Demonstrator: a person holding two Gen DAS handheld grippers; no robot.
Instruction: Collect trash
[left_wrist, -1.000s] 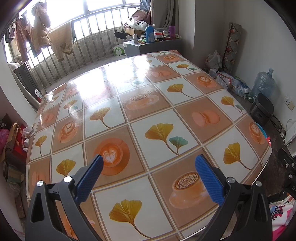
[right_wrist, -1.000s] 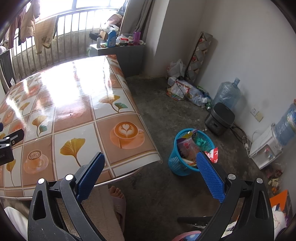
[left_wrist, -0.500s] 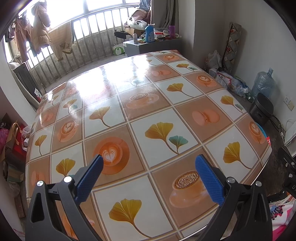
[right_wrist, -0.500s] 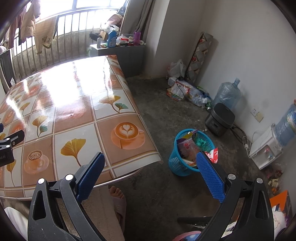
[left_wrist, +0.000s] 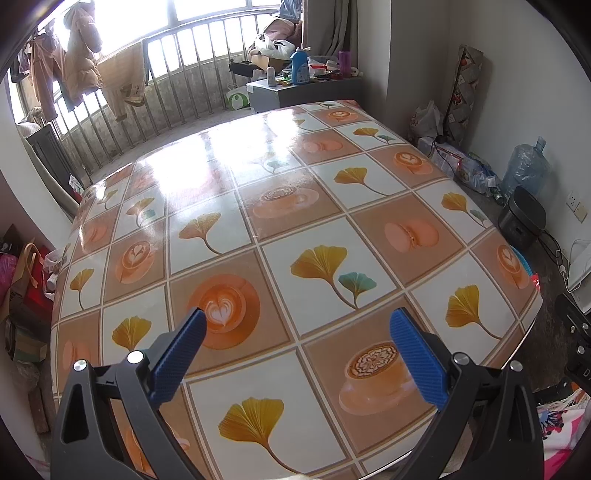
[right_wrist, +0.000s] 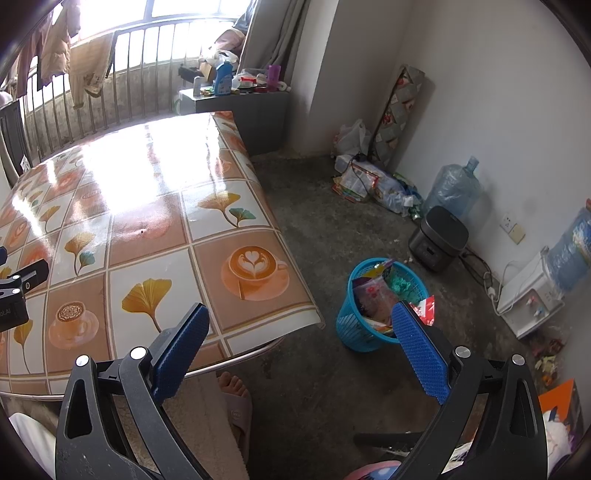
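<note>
- The left claw (left_wrist: 295, 328) is spread wide and holds nothing; it hangs over the worktop (left_wrist: 280, 206), whose patterned cloth shows no litter anywhere in this view.
- The right claw (right_wrist: 300, 325) is likewise agape and empty, poised past the worktop's corner above the concrete floor (right_wrist: 325, 221).
- The trash sits in the blue basket (right_wrist: 354, 325) at about 1 o'clock in the right wrist view; it is heaped with wrappers, and a red wrapper (right_wrist: 424, 308) hangs over its rim.
- Judgement: collection looks near done, or a new target must be sought among the bags (right_wrist: 369, 184) by the wall at 1 o'clock.
- Risk: pressing more into the overfull basket may tip out the loose wrapper.
- Risk: the light basket could topple if a claw knocks its rim.
- Risk: the person's sandalled foot (right_wrist: 236, 398) lies at 6 o'clock, close below the right claw's path.
</note>
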